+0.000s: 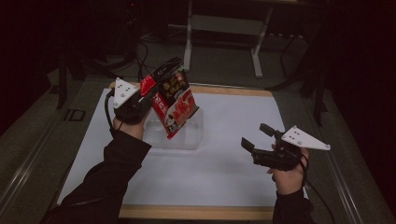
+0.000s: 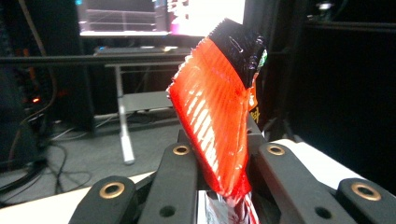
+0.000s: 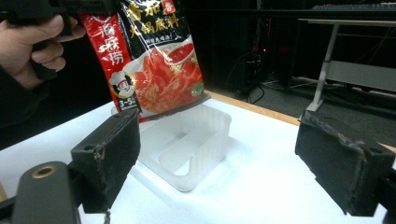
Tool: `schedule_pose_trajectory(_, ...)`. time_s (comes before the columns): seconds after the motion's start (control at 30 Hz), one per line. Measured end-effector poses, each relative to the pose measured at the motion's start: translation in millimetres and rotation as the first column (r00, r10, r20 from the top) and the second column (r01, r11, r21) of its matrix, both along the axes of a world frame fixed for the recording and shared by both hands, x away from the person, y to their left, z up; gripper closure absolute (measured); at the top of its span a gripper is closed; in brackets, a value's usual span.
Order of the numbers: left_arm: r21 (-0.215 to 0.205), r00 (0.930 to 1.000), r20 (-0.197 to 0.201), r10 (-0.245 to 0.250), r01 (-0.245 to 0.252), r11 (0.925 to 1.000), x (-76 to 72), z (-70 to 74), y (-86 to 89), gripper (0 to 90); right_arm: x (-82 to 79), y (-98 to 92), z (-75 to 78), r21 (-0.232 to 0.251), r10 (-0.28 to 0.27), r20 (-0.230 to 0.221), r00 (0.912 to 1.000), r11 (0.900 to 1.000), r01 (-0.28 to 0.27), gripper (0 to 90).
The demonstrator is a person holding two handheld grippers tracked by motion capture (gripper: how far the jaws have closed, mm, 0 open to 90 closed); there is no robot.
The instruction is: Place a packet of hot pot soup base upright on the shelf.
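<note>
A red and black food packet (image 1: 173,98) with printed characters hangs tilted above a clear plastic tray (image 1: 194,139) on the white table top. My left gripper (image 1: 145,91) is shut on the packet's top corner, whose red seal (image 2: 212,112) stands between its jaws. From the right gripper view the packet (image 3: 152,60) hangs over the tray (image 3: 205,137), its lower edge just above the rim. My right gripper (image 1: 259,136) is open and holds nothing, to the right of the tray, a little above the table.
A white sheet (image 1: 224,177) covers the wooden table. Beyond the far edge stand a metal desk frame (image 1: 224,28) and cables on the floor. A lit monitor (image 2: 163,16) sits on a desk in the background.
</note>
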State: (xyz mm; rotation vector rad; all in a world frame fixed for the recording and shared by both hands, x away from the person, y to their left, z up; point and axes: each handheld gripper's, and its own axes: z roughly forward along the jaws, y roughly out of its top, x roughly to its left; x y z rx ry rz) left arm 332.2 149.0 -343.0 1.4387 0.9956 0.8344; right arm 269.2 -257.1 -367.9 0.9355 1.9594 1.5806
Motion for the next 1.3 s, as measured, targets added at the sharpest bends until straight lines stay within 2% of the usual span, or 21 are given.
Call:
schedule_pose_trajectory(0.27,-0.01,0.9959,-0.033,0.084,-0.085,0.9964,10.2,-23.7,4.9,82.8,-0.7,-0.5,-2.7,-0.014,0.007,0.0,1.0,1.0,-0.007,13.8)
schedule_pose_trajectory(0.3,0.002,0.9947,-0.031,0.098,-0.098,0.9952,10.6,-26.4,4.3,82.8,-0.7,-0.5,-2.7,-0.014,0.007,0.0,1.0,1.0,-0.007,13.8)
schedule_pose_trajectory(0.5,-0.001,0.9922,-0.043,0.117,-0.117,0.9931,16.5,-39.2,3.4,82.8,-0.6,-1.2,-4.7,-0.014,0.006,-0.001,1.0,1.0,-0.006,13.8)
schedule_pose_trajectory(0.67,0.015,0.9889,-0.044,0.141,-0.141,0.9899,17.1,-45.4,1.0,82.7,-1.7,-1.6,-6.3,-0.016,0.01,-0.002,0.9999,1.0,-0.01,13.8)
schedule_pose_trajectory(0.7,0.036,0.9865,-0.043,0.158,-0.157,0.987,16.3,-49.2,-0.4,82.7,-2.0,-2.0,-6.7,-0.018,0.011,-0.001,0.9999,1.0,-0.011,13.8)
schedule_pose_trajectory(0.77,0.055,0.9856,-0.041,0.164,-0.161,0.9854,16.1,-53.2,-1.3,82.6,-1.7,-2.8,-8.1,-0.017,0.013,-0.004,0.9999,1.0,-0.013,13.8)
schedule_pose_trajectory(0.87,0.045,0.9855,-0.039,0.165,-0.163,0.9855,15.6,-56.3,-0.2,82.6,-1.6,-3.0,-8.7,-0.015,0.018,-0.006,0.9998,1.0,-0.018,13.8)
schedule_pose_trajectory(0.93,0.046,0.9869,-0.054,0.152,-0.15,0.9877,15.6,-57.1,-0.1,82.5,-2.2,-1.9,-9.5,-0.019,0.022,-0.003,0.9997,1.0,-0.022,13.8)
schedule_pose_trajectory(1.0,0.079,0.9873,-0.061,0.146,-0.142,0.9868,16.0,-58.9,-4.6,82.5,-1.3,-0.8,-10.7,-0.023,0.024,-0.006,0.9997,0.999,-0.024,13.9)
schedule_pose_trajectory(1.07,0.09,0.9865,-0.064,0.151,-0.145,0.9854,16.3,-62.3,-7.1,82.5,-1.3,-0.7,-10.9,-0.021,0.026,-0.008,0.9996,0.999,-0.026,13.9)
schedule_pose_trajectory(1.2,0.094,0.9804,-0.08,0.18,-0.172,0.9806,16.6,-66.0,-5.7,82.4,-1.9,-0.7,-11.3,-0.021,0.028,-0.007,0.9996,0.999,-0.028,13.9)
schedule_pose_trajectory(1.3,0.133,0.982,-0.094,0.164,-0.151,0.9796,18.1,-71.2,-9.7,82.1,-1.3,-1.3,-12.1,-0.021,0.03,-0.009,0.9995,0.999,-0.03,13.9)
